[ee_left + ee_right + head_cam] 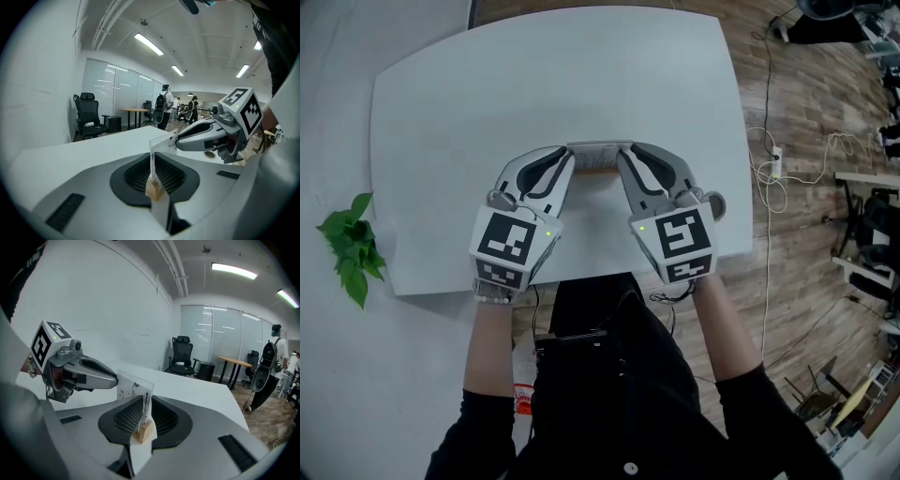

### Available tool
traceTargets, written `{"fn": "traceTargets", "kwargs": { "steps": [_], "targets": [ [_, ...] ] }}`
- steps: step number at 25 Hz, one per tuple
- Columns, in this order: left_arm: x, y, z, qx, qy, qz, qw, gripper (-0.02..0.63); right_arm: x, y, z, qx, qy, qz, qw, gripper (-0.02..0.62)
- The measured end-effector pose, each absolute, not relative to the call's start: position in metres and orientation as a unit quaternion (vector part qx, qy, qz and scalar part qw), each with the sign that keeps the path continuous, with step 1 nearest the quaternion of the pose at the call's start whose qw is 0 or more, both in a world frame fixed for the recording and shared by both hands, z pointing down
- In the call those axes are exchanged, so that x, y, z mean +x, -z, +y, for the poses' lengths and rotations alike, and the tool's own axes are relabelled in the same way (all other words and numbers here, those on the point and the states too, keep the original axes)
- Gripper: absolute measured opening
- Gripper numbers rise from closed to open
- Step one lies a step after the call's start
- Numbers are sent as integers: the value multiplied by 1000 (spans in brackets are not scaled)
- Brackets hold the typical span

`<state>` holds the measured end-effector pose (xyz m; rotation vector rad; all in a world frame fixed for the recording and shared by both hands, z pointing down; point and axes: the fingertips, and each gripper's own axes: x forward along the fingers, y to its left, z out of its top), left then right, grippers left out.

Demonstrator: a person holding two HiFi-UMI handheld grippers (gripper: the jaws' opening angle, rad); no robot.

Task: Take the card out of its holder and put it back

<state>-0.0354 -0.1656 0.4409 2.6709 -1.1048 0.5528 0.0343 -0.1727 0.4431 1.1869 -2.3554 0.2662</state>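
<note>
A clear card (600, 148) stands upright in a slim wooden holder (598, 172) at the middle of the white table (534, 84). My left gripper (572, 161) grips the holder's left end and my right gripper (624, 161) its right end, both shut. In the left gripper view the wooden holder (153, 189) sits pinched between the ribbed pads (136, 176), with the card (161, 143) rising from it toward the right gripper (180, 140). The right gripper view shows the same from the other end: holder (143, 432), printed card (133, 387), left gripper (112, 379) beyond.
A green plant (352, 248) lies off the table's left front corner. Right of the table, cables and a power strip (776, 164) lie on the wooden floor. A black office chair (183, 355), desks and standing people are far off in the room.
</note>
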Motion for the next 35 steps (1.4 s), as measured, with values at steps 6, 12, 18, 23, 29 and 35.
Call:
{"fn": "traceTargets", "kwargs": {
  "steps": [6, 12, 18, 23, 29, 35],
  "targets": [
    [-39, -441, -168, 899, -180, -385, 110, 34, 34, -444, -172, 439, -98, -861, 238, 84],
    [-47, -436, -166, 896, -166, -395, 114, 42, 29, -441, -169, 438, -101, -862, 234, 133],
    [-53, -418, -156, 895, -158, -404, 105, 55, 35, -423, -161, 451, -91, -859, 225, 141],
    [-59, -390, -147, 895, -152, -412, 76, 55, 41, -392, -158, 473, -69, -855, 199, 81],
    [-61, -345, -136, 899, -139, -415, 26, 47, 44, -350, -151, 479, -43, -860, 169, 53],
    [-62, -296, -128, 893, -116, -435, 2, 18, 42, -309, -142, 476, -11, -868, 144, 49]
  ]
}}
